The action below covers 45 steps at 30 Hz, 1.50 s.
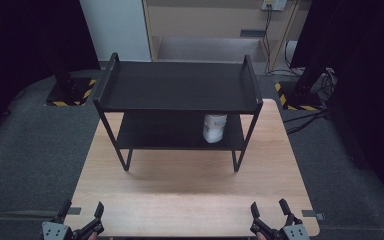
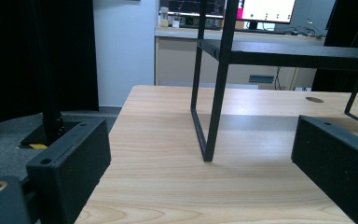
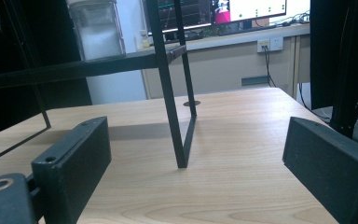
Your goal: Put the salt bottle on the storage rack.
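A black two-tier metal shelf [image 1: 177, 87] stands on the far half of the wooden table [image 1: 190, 197]. On its lower tier, toward the right, sits a white jar [image 1: 214, 127]; the jar [image 3: 97, 32] also appears at the top left of the right gripper view. My left gripper [image 1: 82, 210] rests open at the table's near left corner, and my right gripper [image 1: 270, 209] rests open at the near right corner. Nothing lies between either pair of jaws. The shelf's near left leg [image 2: 214, 107] and near right leg [image 3: 172, 107] stand ahead of the grippers.
Grey carpet surrounds the table. Black stands with yellow-black striped bases [image 1: 70, 92] sit beyond the far left and far right [image 1: 300, 97] corners, with cables on the floor at right. A desk with monitors [image 2: 265, 9] lies behind.
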Each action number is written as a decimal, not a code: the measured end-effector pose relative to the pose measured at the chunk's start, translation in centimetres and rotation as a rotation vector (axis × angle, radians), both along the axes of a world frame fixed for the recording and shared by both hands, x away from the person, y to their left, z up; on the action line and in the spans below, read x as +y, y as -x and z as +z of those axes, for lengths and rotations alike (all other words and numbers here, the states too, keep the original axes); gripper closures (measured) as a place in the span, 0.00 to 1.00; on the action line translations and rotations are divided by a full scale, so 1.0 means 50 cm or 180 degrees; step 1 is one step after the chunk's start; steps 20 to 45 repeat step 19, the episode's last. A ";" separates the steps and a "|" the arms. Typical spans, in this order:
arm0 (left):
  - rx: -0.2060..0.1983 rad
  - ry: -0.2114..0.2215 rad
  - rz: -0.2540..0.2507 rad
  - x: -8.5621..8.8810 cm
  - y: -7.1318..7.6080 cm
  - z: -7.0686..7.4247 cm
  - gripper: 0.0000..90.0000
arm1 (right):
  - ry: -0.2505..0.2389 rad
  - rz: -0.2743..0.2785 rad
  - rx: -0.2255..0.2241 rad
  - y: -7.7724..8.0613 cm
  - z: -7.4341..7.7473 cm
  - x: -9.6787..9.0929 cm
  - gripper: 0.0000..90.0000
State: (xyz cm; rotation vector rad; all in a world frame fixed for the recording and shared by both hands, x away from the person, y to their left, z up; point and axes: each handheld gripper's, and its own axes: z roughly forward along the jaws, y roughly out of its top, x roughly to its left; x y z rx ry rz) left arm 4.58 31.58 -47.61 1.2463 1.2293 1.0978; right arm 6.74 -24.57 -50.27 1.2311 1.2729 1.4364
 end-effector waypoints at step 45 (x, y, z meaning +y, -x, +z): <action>-0.0014 -0.0026 0.0005 0.003 0.003 0.002 0.04 | -0.0005 0.0030 -0.0019 0.000 0.002 -0.003 0.08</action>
